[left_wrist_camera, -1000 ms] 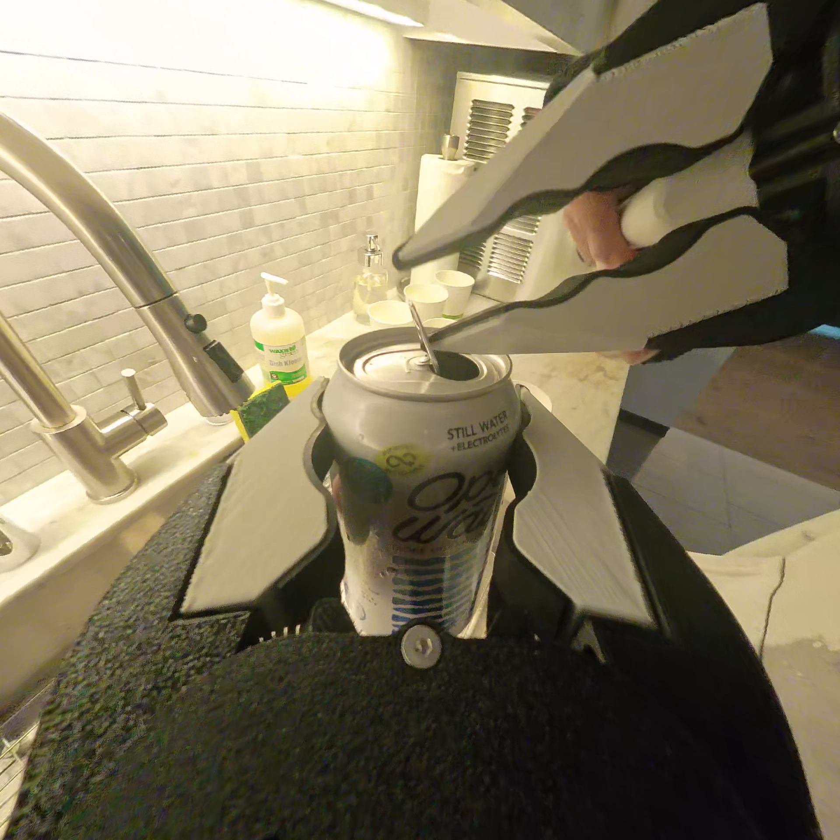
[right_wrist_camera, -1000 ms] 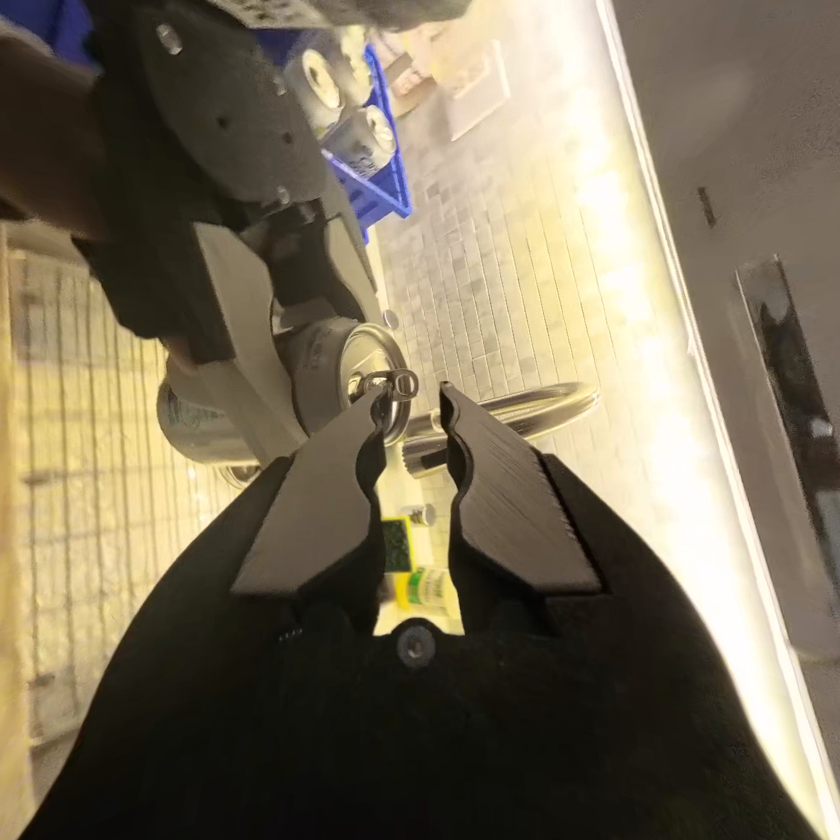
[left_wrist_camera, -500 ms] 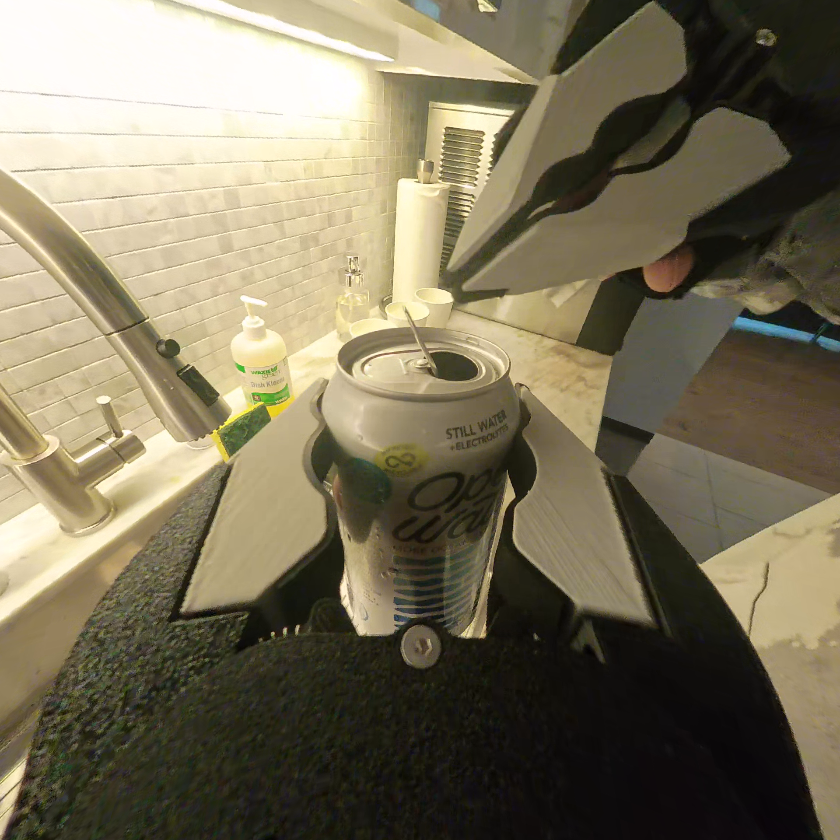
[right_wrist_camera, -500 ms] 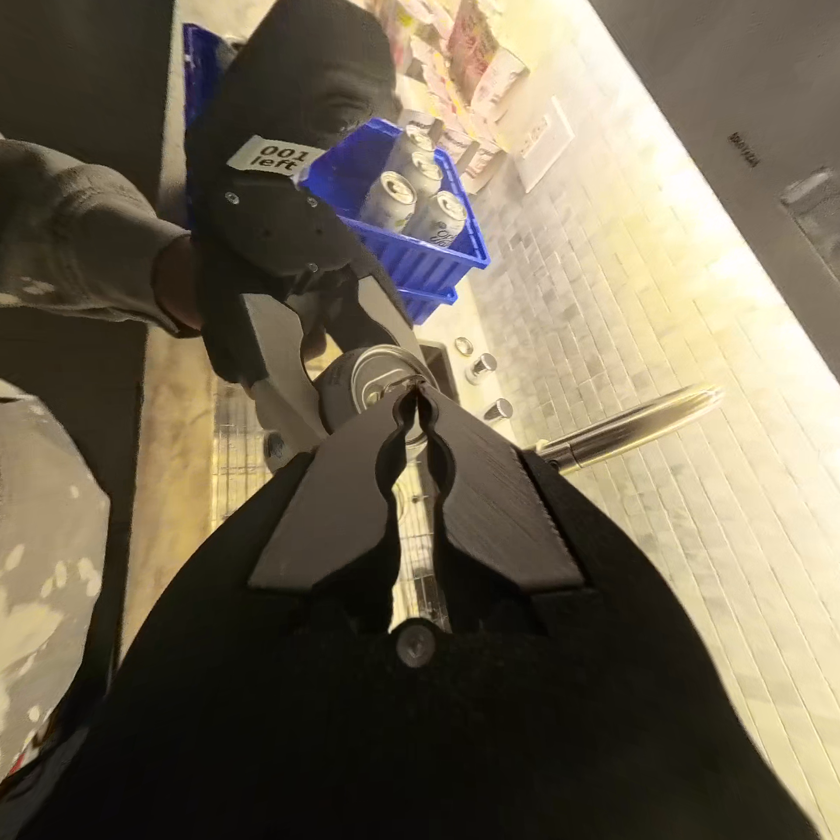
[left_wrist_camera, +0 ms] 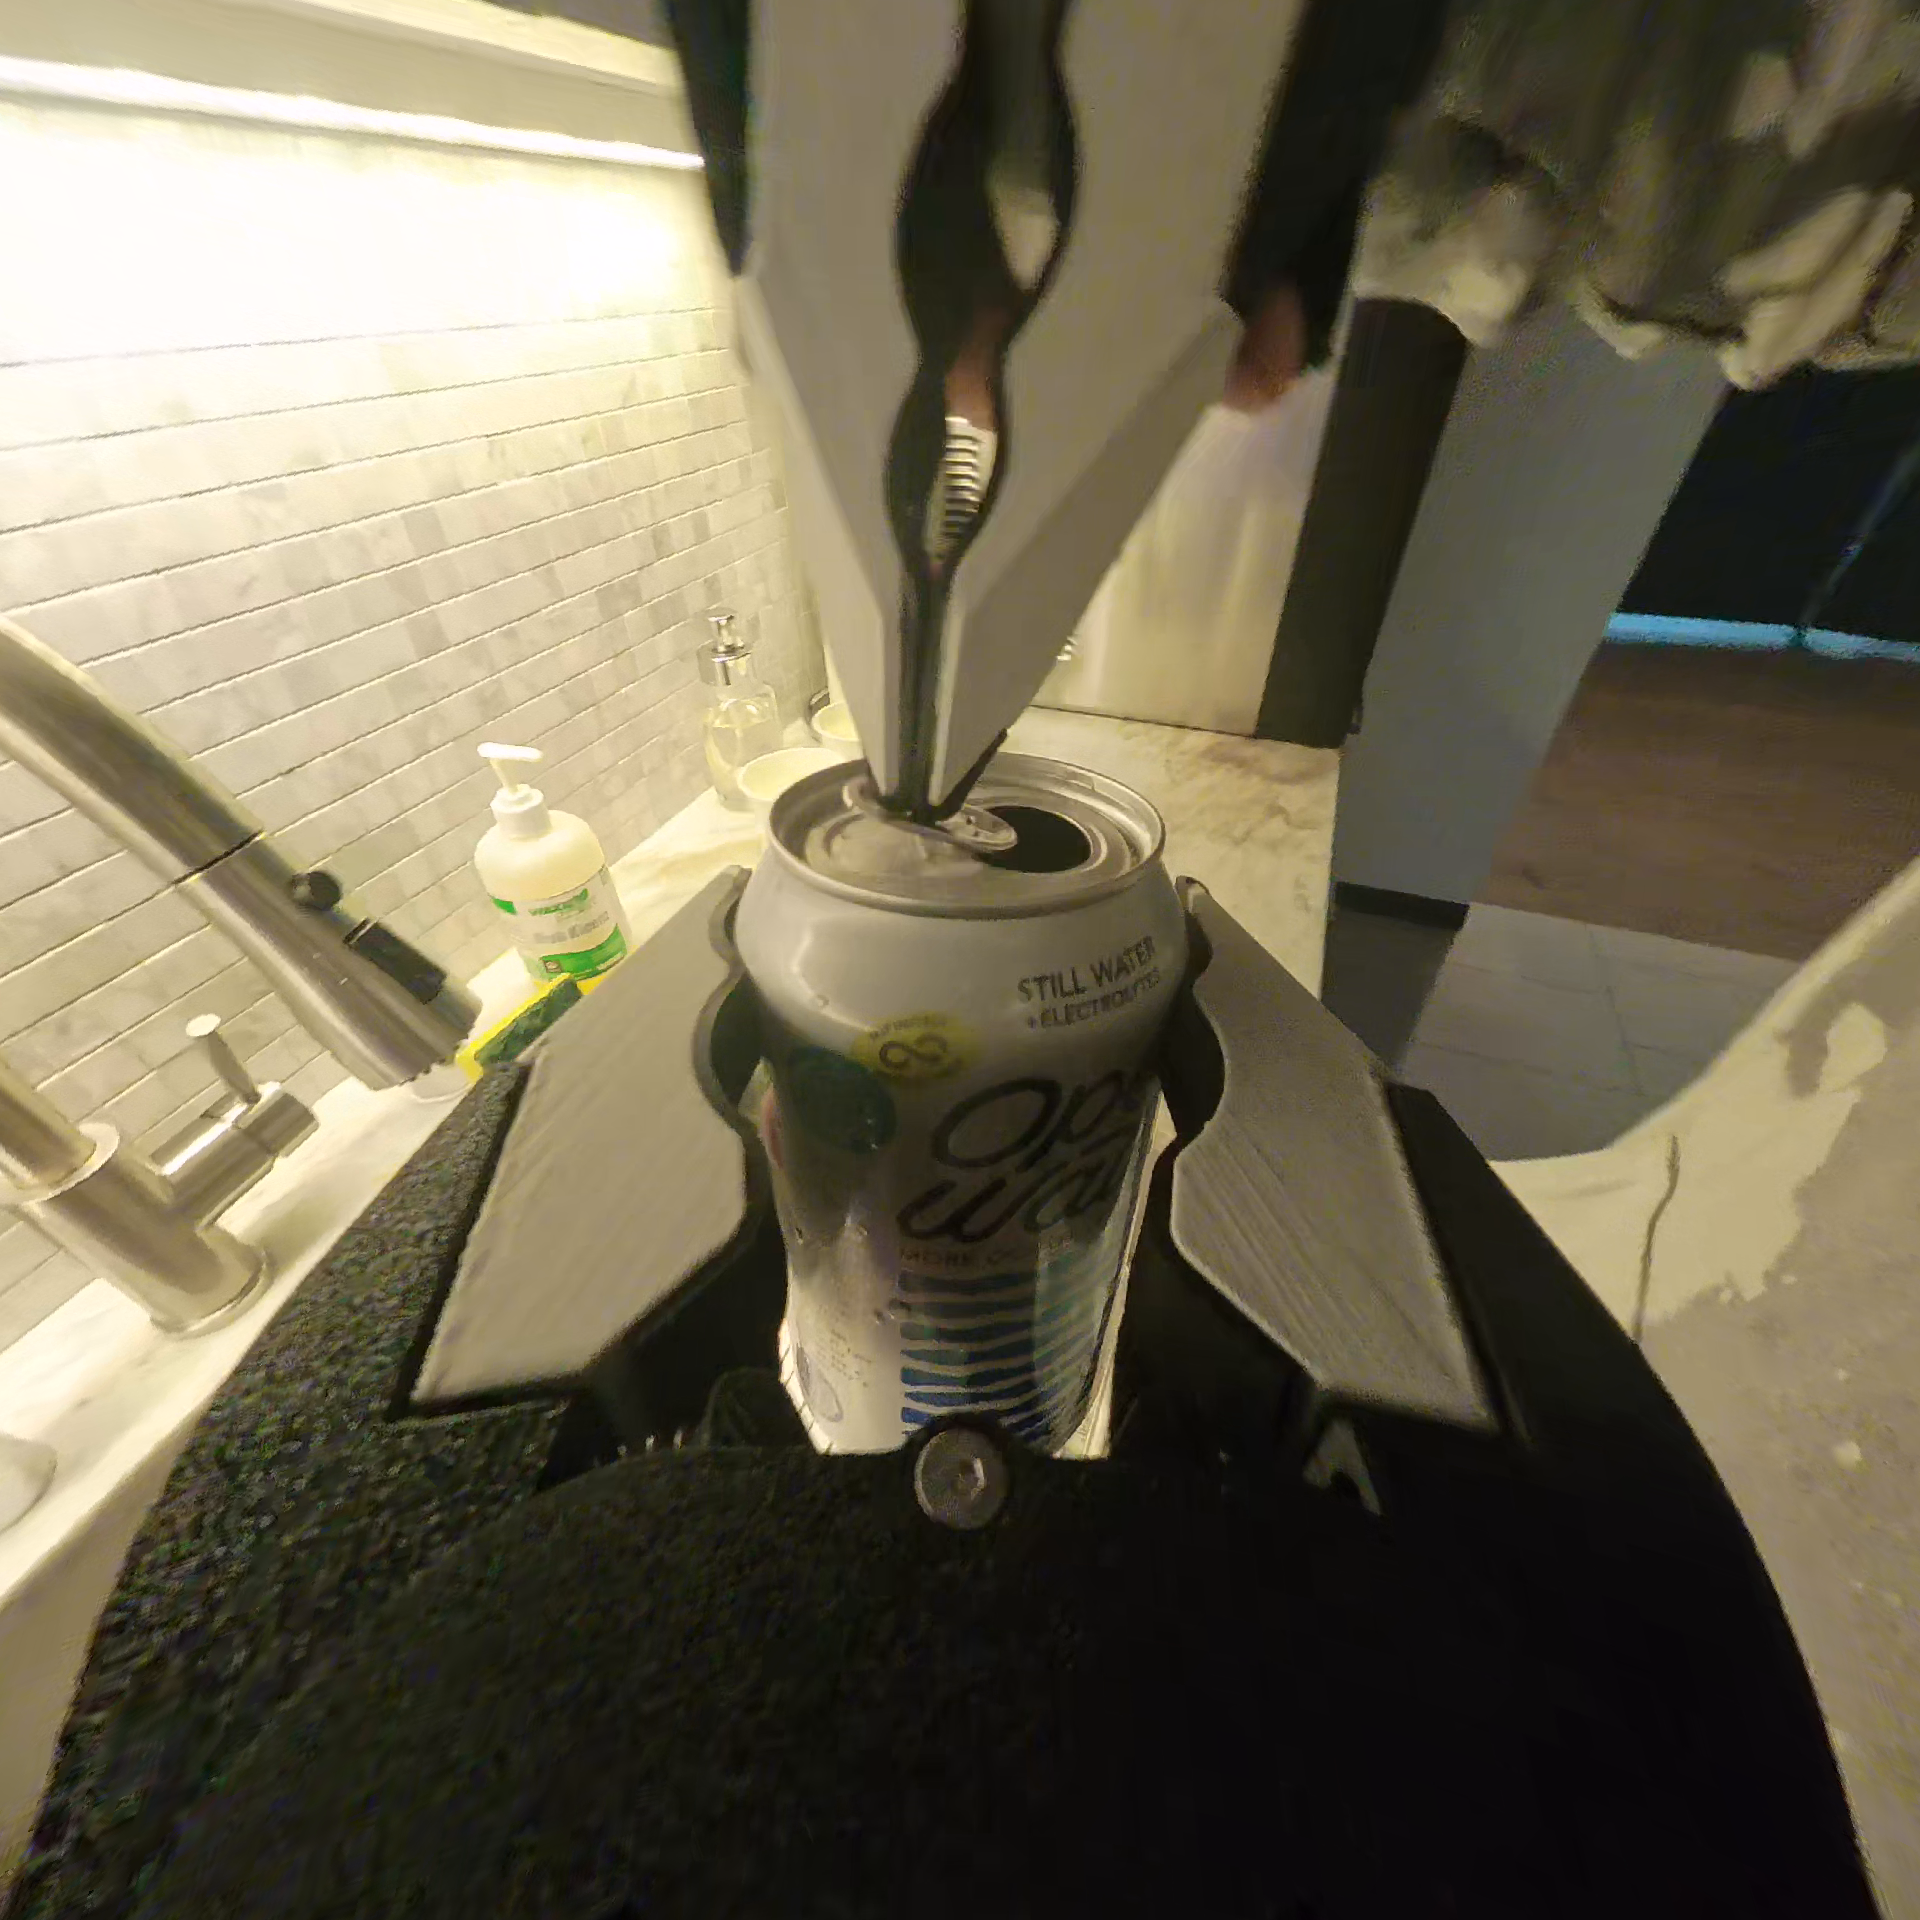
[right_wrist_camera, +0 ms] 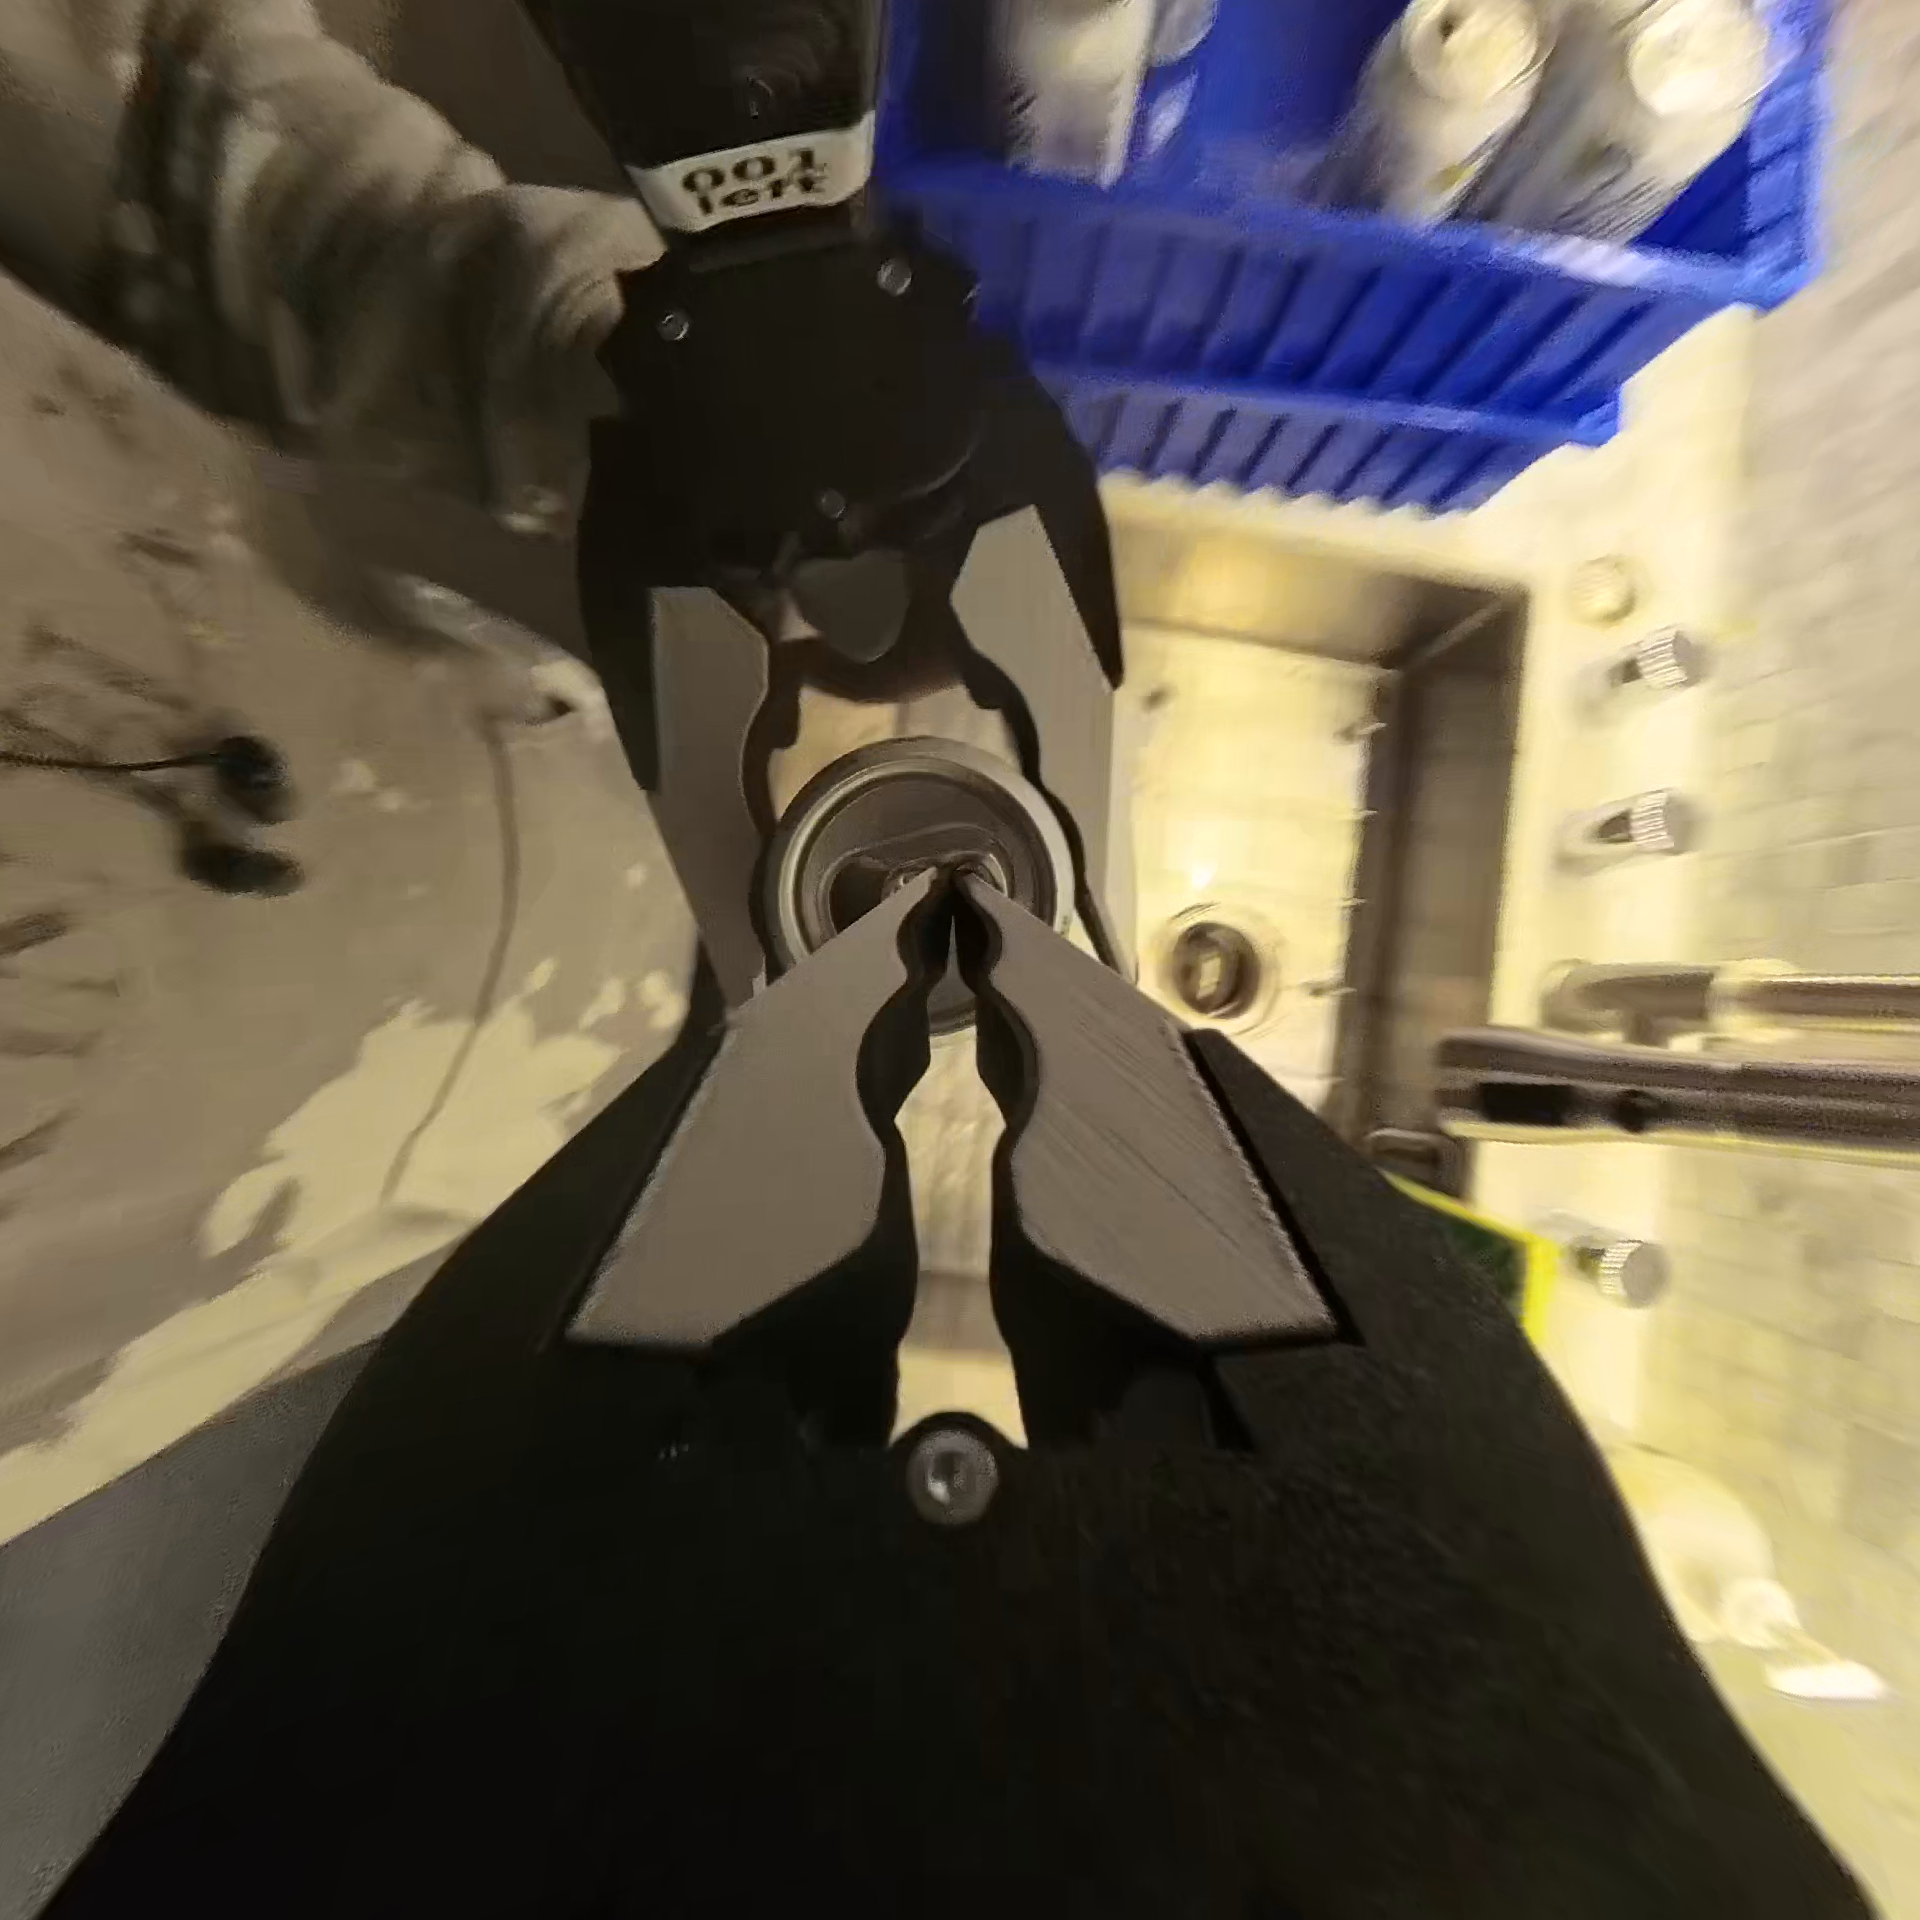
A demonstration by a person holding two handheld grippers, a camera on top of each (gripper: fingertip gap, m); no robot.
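Observation:
A silver drink can (left_wrist_camera: 966, 1091) stands upright in my left gripper (left_wrist_camera: 956, 935), whose jaws are shut around its sides. The can's mouth (left_wrist_camera: 1039, 844) is open. My right gripper (left_wrist_camera: 914, 800) comes down from above with its tips shut together, touching the pull tab (left_wrist_camera: 977, 826), which lies low over the lid. In the right wrist view I look straight down on the can top (right_wrist_camera: 831, 883), with my right gripper's tips (right_wrist_camera: 951, 883) at its middle and the left gripper's fingers (right_wrist_camera: 707, 748) on either side of the can.
A steel faucet (left_wrist_camera: 208, 862), a soap bottle (left_wrist_camera: 545, 883), a green-yellow sponge (left_wrist_camera: 525, 1023), a clear dispenser (left_wrist_camera: 738, 707) and white cups (left_wrist_camera: 779, 774) line the tiled wall. A steel sink (right_wrist_camera: 1455, 727) lies below. A blue bin (right_wrist_camera: 1351, 291) holds several cans. A marble counter (left_wrist_camera: 1714, 1247) is at right. Across from one pair of fingers to the other is roughly 4 cm. From the left gripper's tips to the steel faucet (left_wrist_camera: 208, 862) is close to 20 cm. It is also in sight in the right wrist view (right_wrist_camera: 1732, 1086).
My right gripper closed, swung from the side to above the can and came down onto the tab. The tab, standing upright before, now lies lower. The left gripper still holds the can.

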